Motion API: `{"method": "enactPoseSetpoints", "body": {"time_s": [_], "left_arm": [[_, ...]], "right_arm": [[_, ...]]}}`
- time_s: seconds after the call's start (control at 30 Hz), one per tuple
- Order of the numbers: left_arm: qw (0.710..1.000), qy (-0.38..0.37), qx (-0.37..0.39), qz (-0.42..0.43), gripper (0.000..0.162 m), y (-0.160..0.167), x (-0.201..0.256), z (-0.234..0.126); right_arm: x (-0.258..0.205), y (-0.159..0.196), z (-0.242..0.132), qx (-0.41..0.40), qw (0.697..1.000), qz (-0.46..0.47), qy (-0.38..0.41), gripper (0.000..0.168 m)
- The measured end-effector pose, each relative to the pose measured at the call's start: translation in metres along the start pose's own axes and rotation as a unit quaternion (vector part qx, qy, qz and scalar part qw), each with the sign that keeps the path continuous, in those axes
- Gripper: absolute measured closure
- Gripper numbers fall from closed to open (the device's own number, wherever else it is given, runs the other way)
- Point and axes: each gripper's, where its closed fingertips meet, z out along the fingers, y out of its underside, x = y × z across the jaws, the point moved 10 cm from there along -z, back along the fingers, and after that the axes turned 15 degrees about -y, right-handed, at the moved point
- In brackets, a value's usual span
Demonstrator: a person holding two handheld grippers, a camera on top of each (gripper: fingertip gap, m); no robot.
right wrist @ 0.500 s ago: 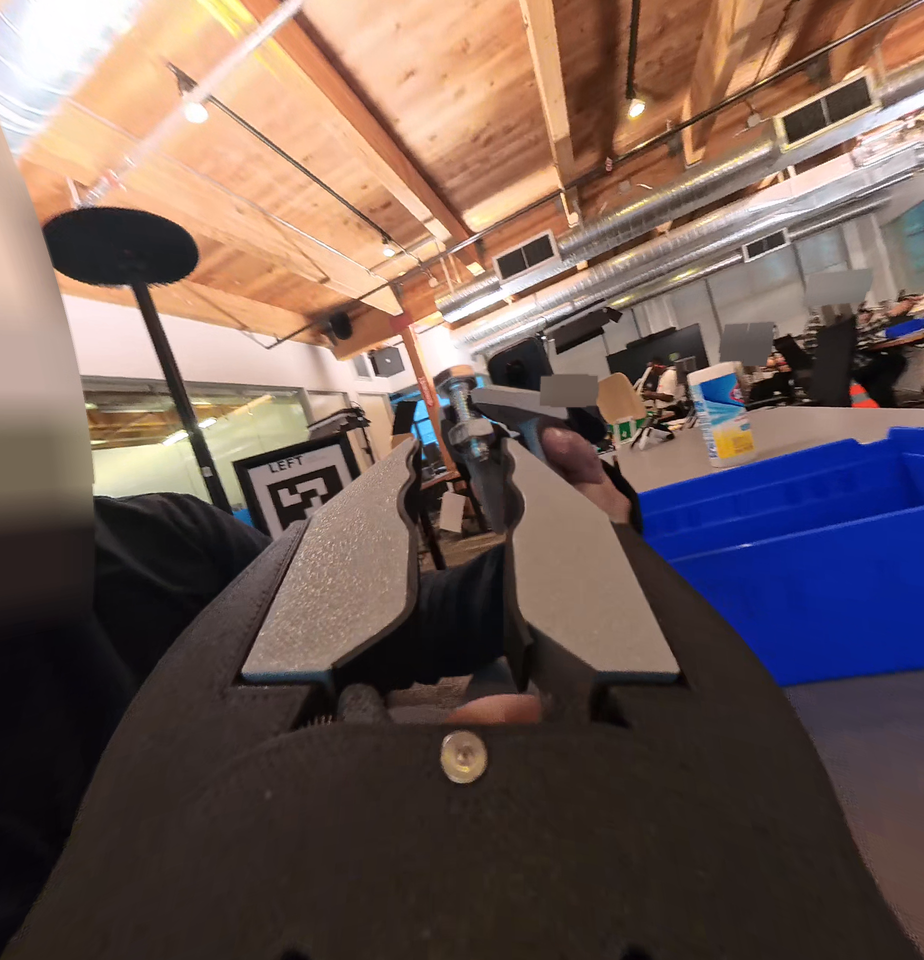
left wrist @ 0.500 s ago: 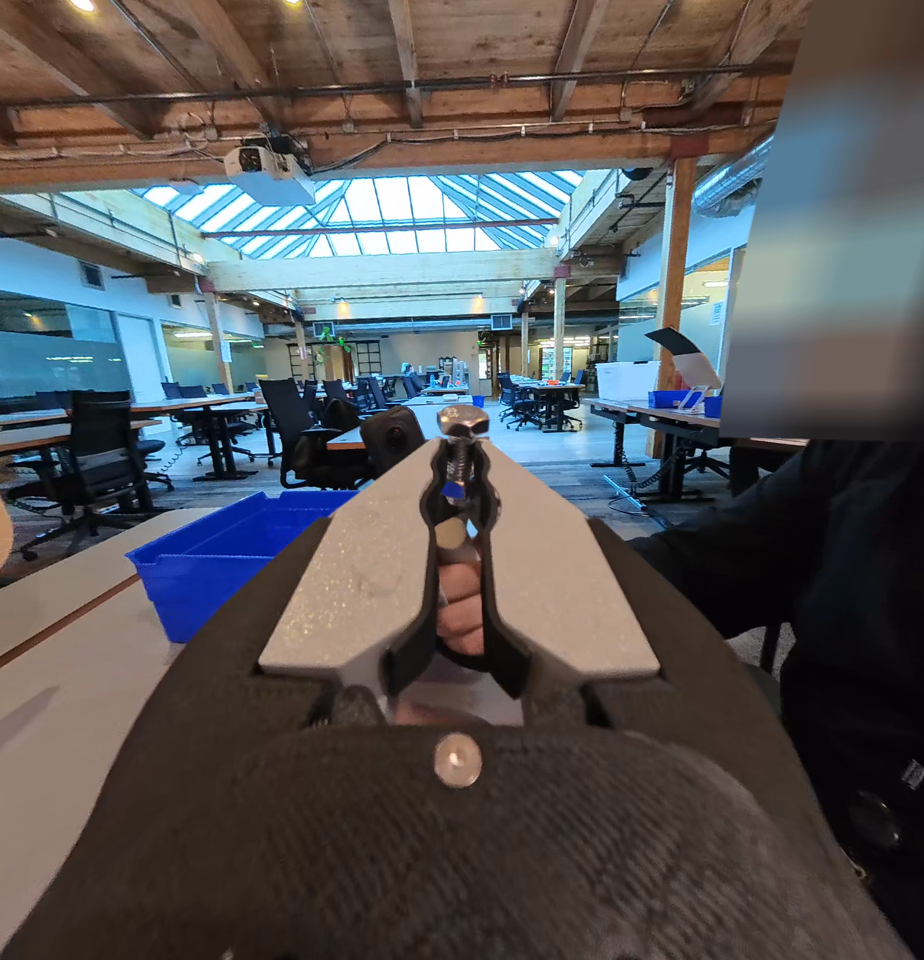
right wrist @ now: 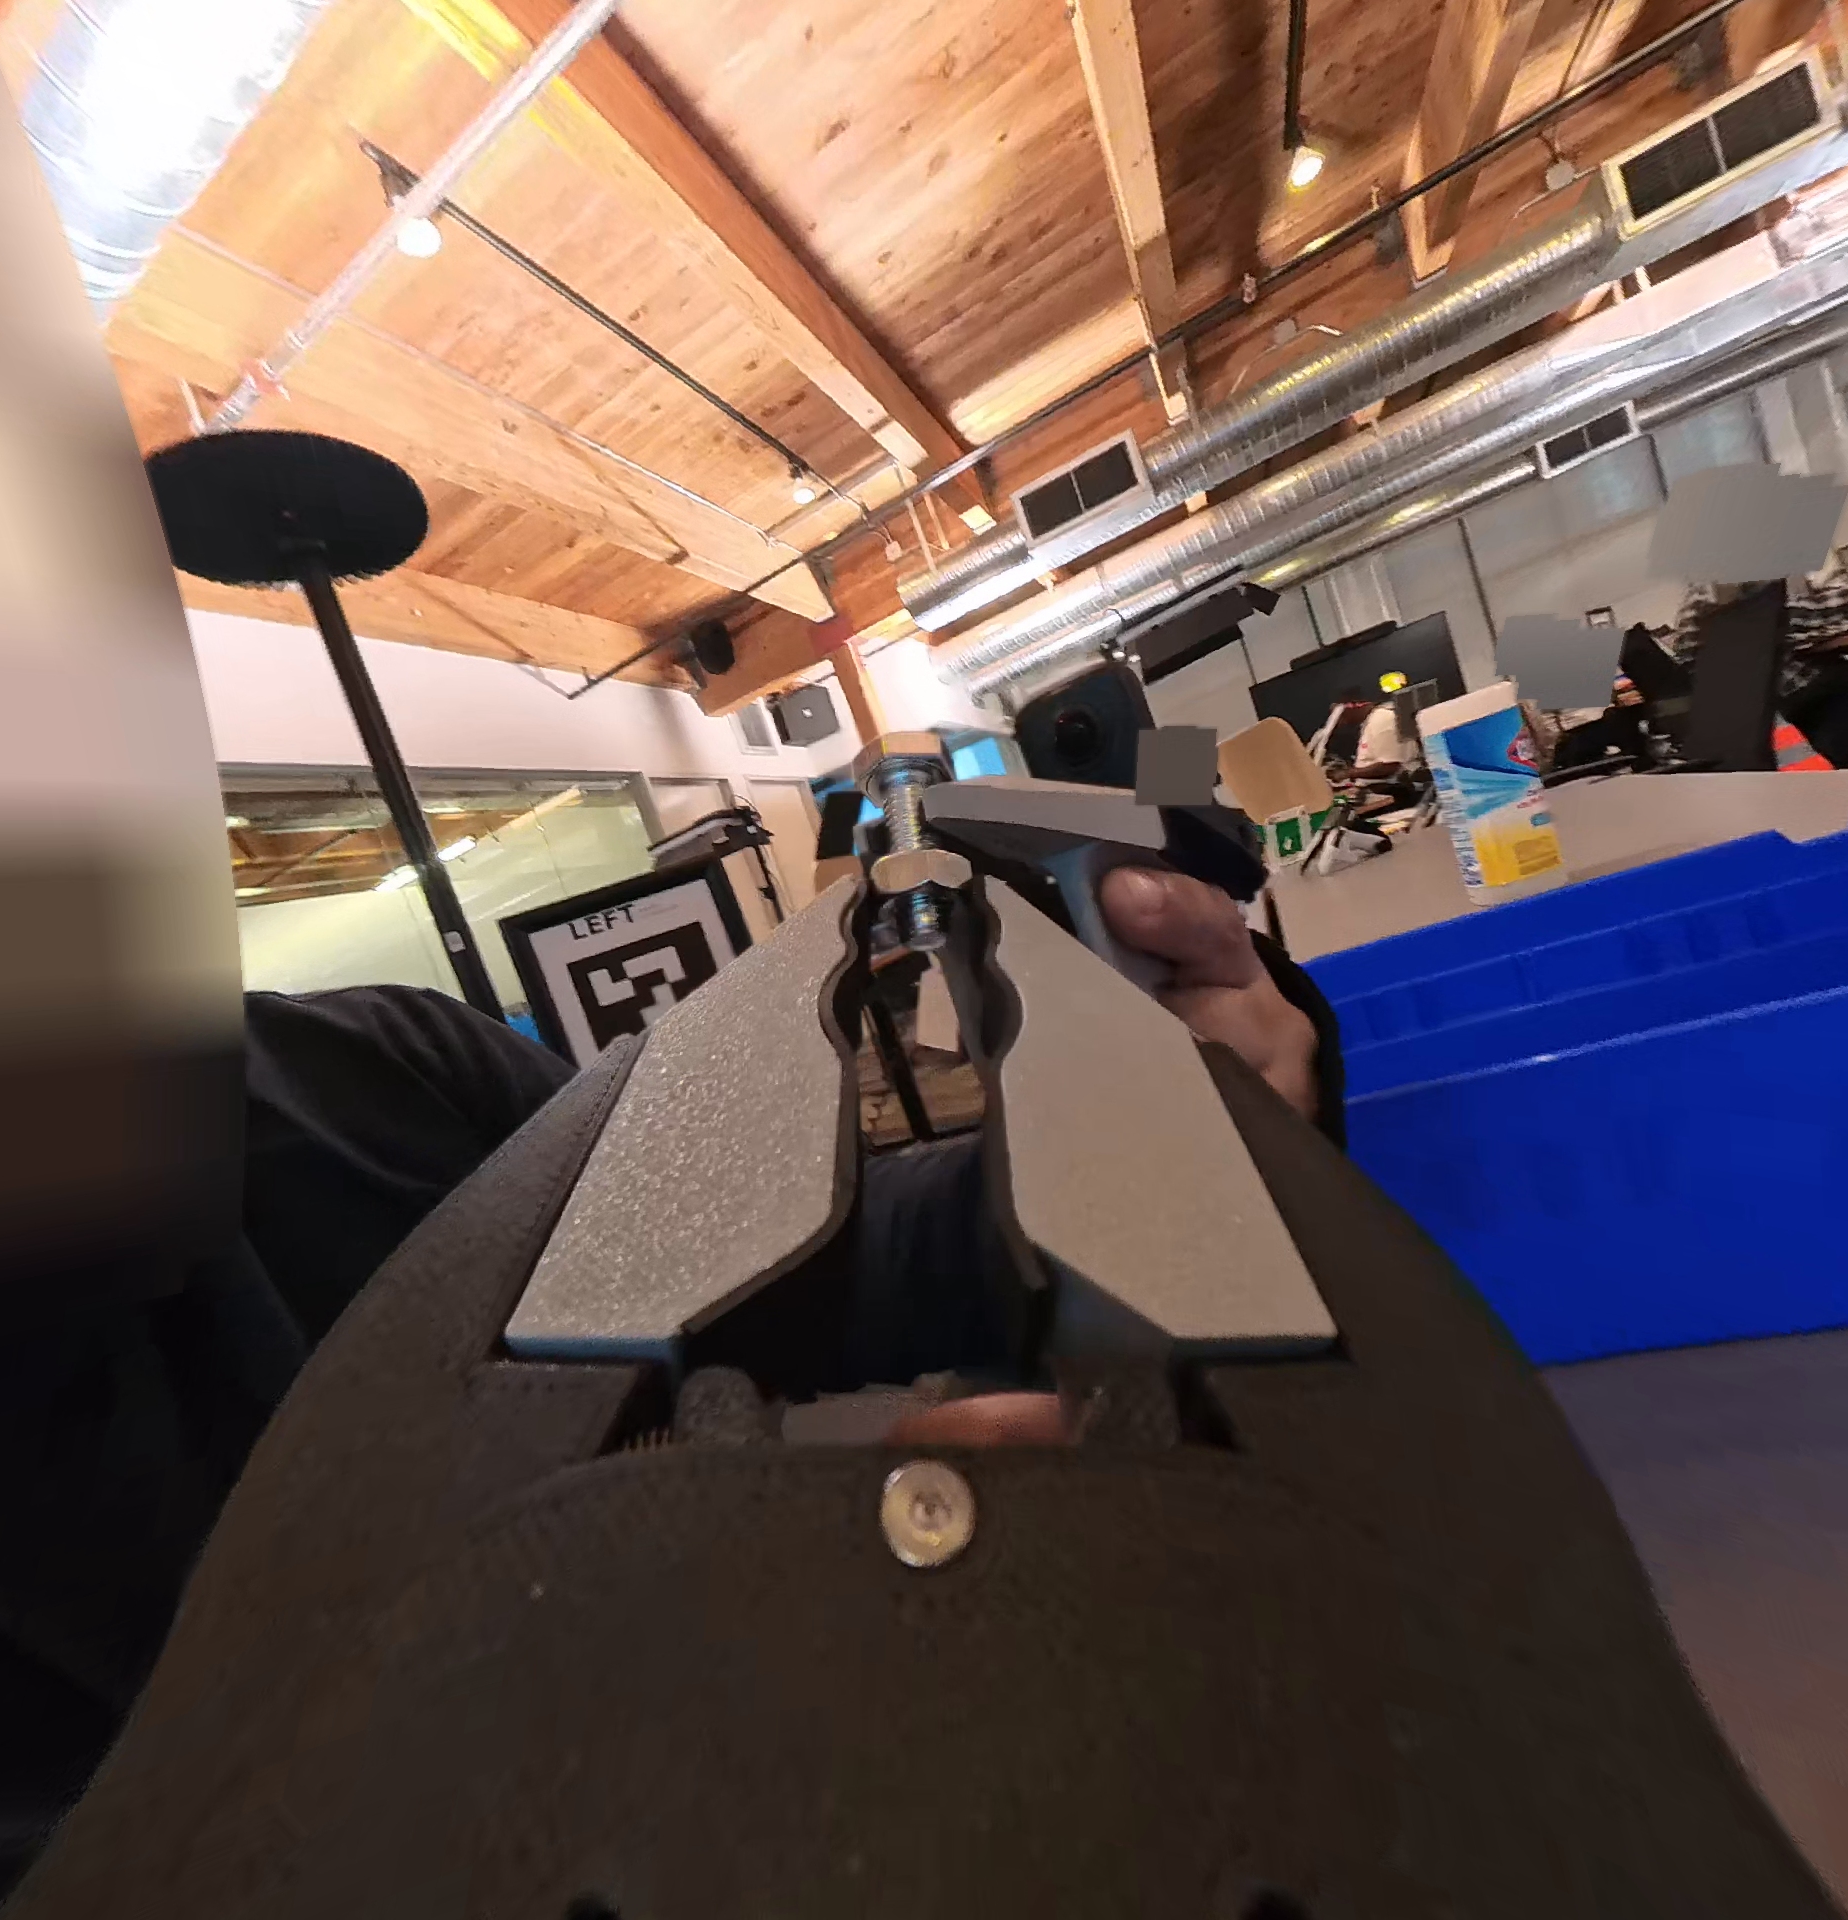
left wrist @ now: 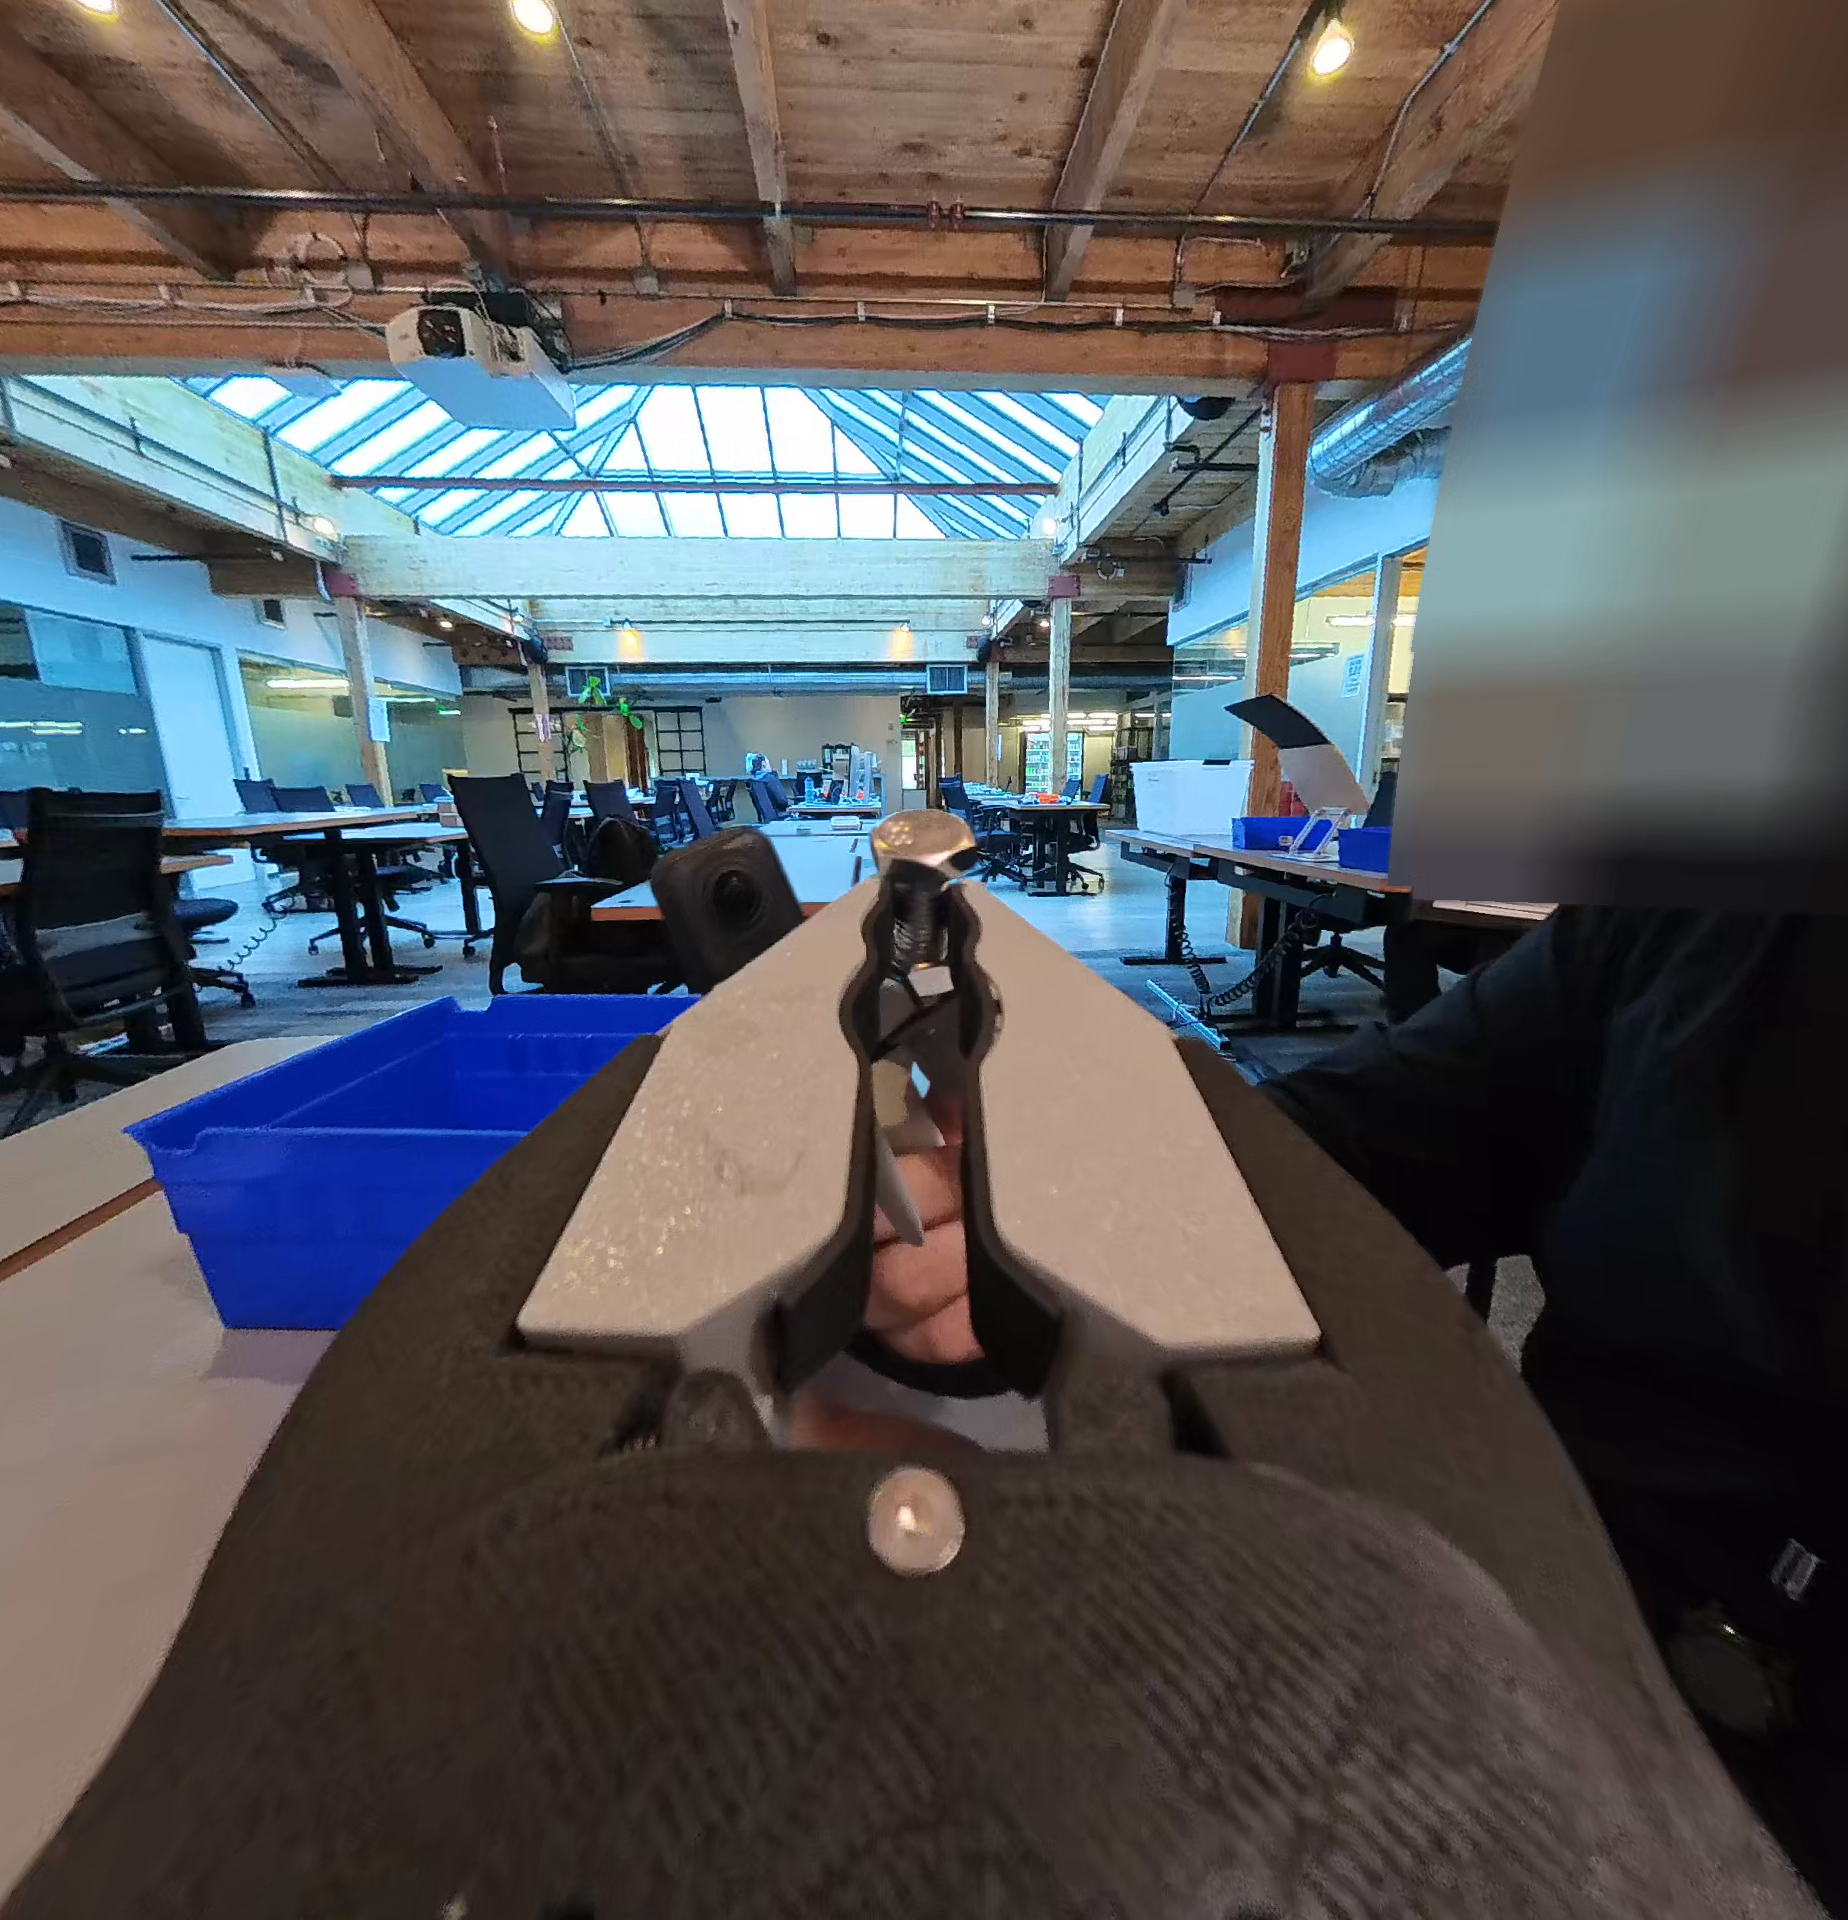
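Silver steel bolt (left wrist: 921, 844), hex head uppermost, threaded shank upright: seen in the left wrist view, pinched between the tips of the left gripper (left wrist: 920, 914), whose grey fingers (left wrist: 722, 1143) are pressed together about the shank. Behind the gap, a bare hand (left wrist: 925, 1278) and parts of the other gripper, one over the other and hard to tell apart. Blue plastic bin (left wrist: 307, 1174), on the pale table (left wrist: 58, 1455), to the left of the gripper. Small black camera (left wrist: 728, 904), just beyond the left finger. Dark sleeve (left wrist: 1522, 1122), at right. Office desks and chairs, far behind.

Right wrist view: the same bolt (right wrist: 904, 790), head up, with a hex nut (right wrist: 915, 871) on its thread. Right gripper (right wrist: 918, 920), fingers (right wrist: 1117, 1143) nearly closed about the lower end of the shank just under the nut; whether they actually clamp it I cannot tell. Left gripper (right wrist: 935, 816), reaching in from the right and closed on the shank above the nut, held by a hand (right wrist: 1190, 956). Blue bin (right wrist: 1606, 1091), at right. White wipes canister (right wrist: 1486, 800), on the table beyond the bin. Black-and-white marker board (right wrist: 629, 956), at left, behind a black pole with a round top (right wrist: 286, 509).
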Motion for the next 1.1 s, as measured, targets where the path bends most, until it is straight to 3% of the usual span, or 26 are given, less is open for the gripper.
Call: {"method": "enactPoseSetpoints", "body": {"time_s": [0.2,0.33,0.4,0.47,0.77,0.9,1.1], "left_arm": [[0.999,-0.03,-0.011,-0.006,0.154,0.003,-0.006,-0.006],[0.995,-0.092,-0.021,0.022,0.149,0.006,-0.005,-0.005],[0.992,-0.115,-0.028,0.044,0.143,0.006,-0.004,-0.005],[0.989,-0.137,-0.011,0.051,0.122,0.004,-0.004,-0.007],[0.972,-0.23,0.029,0.029,0.13,-0.01,-0.035,-0.034],[0.967,-0.25,0.046,0.023,0.131,-0.016,-0.043,-0.046],[0.968,-0.242,-0.037,0.058,0.118,-0.006,-0.037,-0.04]], "right_arm": [[0.003,-0.001,-0.001,-0.04,0.997,-0.02,0.058,0.153],[0.006,-0.004,-0.006,-0.055,0.994,-0.019,0.095,0.153],[0.006,-0.005,-0.008,-0.062,0.992,-0.021,0.107,0.153],[0.008,-0.004,-0.008,-0.072,0.99,-0.021,0.121,0.153],[0.017,0.002,-0.011,-0.129,0.973,-0.025,0.191,0.154],[0.019,0.001,-0.015,-0.166,0.953,-0.044,0.248,0.154],[0.021,-0.001,-0.025,-0.262,0.9,-0.072,0.34,0.154]]}}
